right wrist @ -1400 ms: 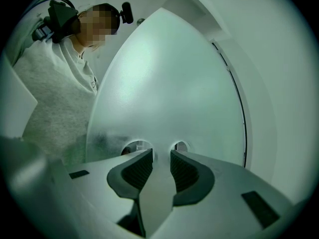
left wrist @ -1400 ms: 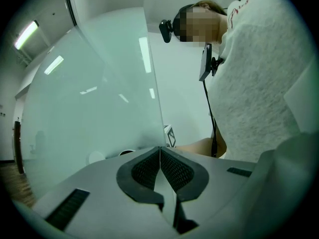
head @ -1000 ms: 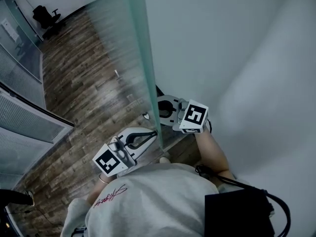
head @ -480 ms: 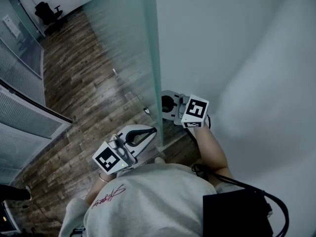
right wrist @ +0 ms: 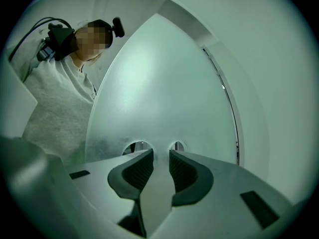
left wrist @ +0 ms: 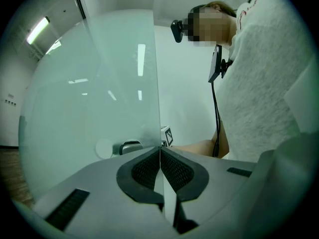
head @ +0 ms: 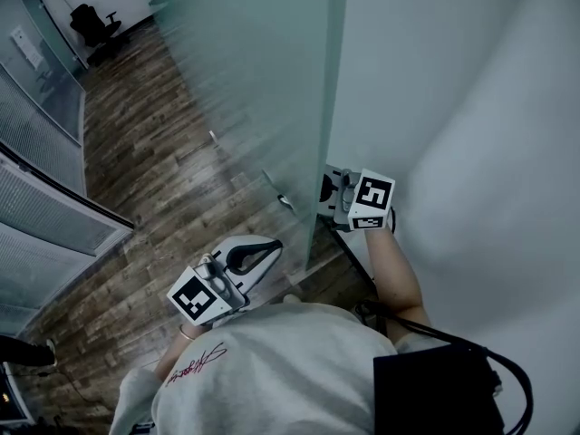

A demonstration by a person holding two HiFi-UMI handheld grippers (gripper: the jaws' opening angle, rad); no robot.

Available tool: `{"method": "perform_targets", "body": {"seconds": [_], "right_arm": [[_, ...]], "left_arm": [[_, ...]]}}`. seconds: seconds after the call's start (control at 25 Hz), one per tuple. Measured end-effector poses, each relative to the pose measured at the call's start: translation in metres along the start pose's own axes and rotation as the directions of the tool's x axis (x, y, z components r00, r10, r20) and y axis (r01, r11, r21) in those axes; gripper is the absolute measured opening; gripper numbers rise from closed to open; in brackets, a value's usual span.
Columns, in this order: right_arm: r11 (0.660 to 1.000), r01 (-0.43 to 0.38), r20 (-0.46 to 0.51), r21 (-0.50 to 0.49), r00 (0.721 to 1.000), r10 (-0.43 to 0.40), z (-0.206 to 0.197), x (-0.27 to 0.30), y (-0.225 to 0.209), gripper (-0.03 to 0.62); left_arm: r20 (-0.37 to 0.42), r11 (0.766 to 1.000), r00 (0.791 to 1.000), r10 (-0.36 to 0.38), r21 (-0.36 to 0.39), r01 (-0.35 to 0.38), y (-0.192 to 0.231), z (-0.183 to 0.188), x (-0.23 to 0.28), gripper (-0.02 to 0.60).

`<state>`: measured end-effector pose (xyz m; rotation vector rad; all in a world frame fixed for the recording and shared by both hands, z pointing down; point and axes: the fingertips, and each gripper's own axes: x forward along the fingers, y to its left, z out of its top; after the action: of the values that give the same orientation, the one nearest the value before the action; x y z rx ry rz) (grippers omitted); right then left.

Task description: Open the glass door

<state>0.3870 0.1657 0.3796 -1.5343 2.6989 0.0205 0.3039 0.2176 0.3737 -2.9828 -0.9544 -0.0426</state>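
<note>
The frosted glass door point(head: 263, 89) stands partly swung, its free edge point(head: 322, 188) running down the middle of the head view. A metal lever handle point(head: 283, 199) sits on its left face, also visible in the left gripper view point(left wrist: 128, 147). My right gripper point(head: 332, 196) is on the door's far side at handle height. Its jaws point(right wrist: 161, 156) are part closed on a pale handle piece, just short of two round fittings point(right wrist: 137, 147) in the glass. My left gripper point(head: 277, 243) is shut and holds nothing. It points at the door's edge point(left wrist: 159, 108), a little apart from it.
A white wall point(head: 471, 107) closes in the right side, close behind my right arm. Wood floor point(head: 154, 152) stretches left beyond the door. A glass partition point(head: 45, 216) runs along the far left, with an office chair point(head: 91, 21) at the back.
The door's free edge has swung to the right in the head view, and my right gripper has gone right with it. My left gripper has stayed nearly in place, so the edge has drawn away from its tips.
</note>
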Motion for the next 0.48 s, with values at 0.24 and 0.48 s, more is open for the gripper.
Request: {"method": "perform_targets", "body": {"seconds": [0.24, 0.48], "right_arm": [[0.999, -0.019, 0.009, 0.036, 1.0, 0.019, -0.005, -0.013, -0.009, 0.109], [0.999, -0.02, 0.0, 0.032, 1.0, 0.02, 0.001, -0.029, -0.019, 0.109]], "left_arm": [[-0.001, 1.0, 1.0, 0.007, -0.012, -0.007, 0.003, -0.007, 0.001, 0.018], [0.012, 1.0, 1.0, 0.013, -0.022, -0.013, 0.004, -0.002, 0.007, 0.018]]}}
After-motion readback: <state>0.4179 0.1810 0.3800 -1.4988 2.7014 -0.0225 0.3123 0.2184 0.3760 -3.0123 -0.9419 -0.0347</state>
